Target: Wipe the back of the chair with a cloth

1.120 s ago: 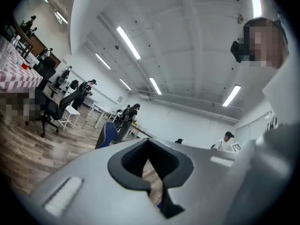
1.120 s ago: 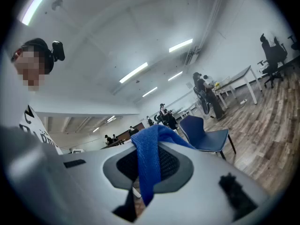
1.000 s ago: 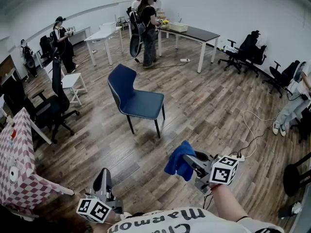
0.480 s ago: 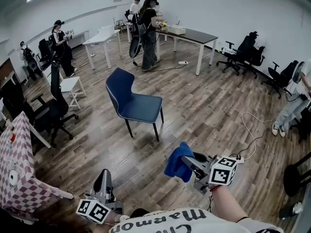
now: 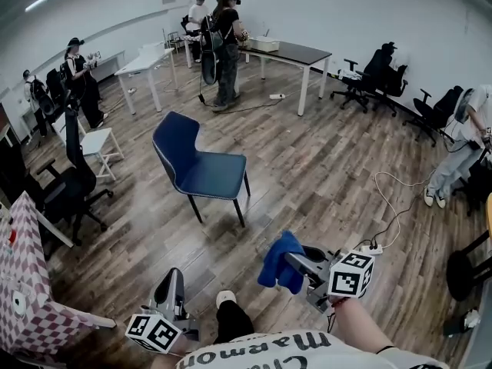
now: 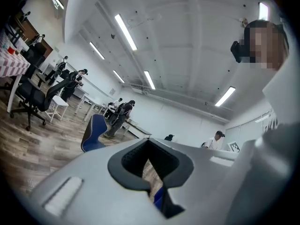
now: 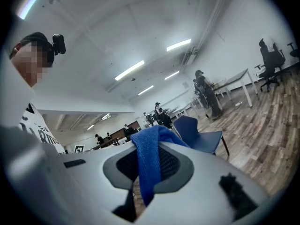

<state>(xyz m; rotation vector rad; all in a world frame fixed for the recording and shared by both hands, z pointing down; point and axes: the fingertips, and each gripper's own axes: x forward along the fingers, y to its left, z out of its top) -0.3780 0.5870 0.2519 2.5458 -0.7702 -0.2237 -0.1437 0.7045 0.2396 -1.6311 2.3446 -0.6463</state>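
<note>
— Two grippers, near the body. Which one holds the cloth?
— The right gripper [image 5: 290, 258], clamped on the blue cloth [image 5: 275, 269]. The left gripper [image 5: 175, 275] has its jaws together on nothing.
— And the chair [image 5: 207, 174]?
— Well apart, ahead and slightly left of the cloth. Its back [image 5: 173, 141] rises at the seat's left.

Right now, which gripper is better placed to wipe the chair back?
Right. The right gripper is shut on the blue cloth and is raised toward the chair standing ahead. The left gripper is shut and empty, so it would need the cloth first.
</note>
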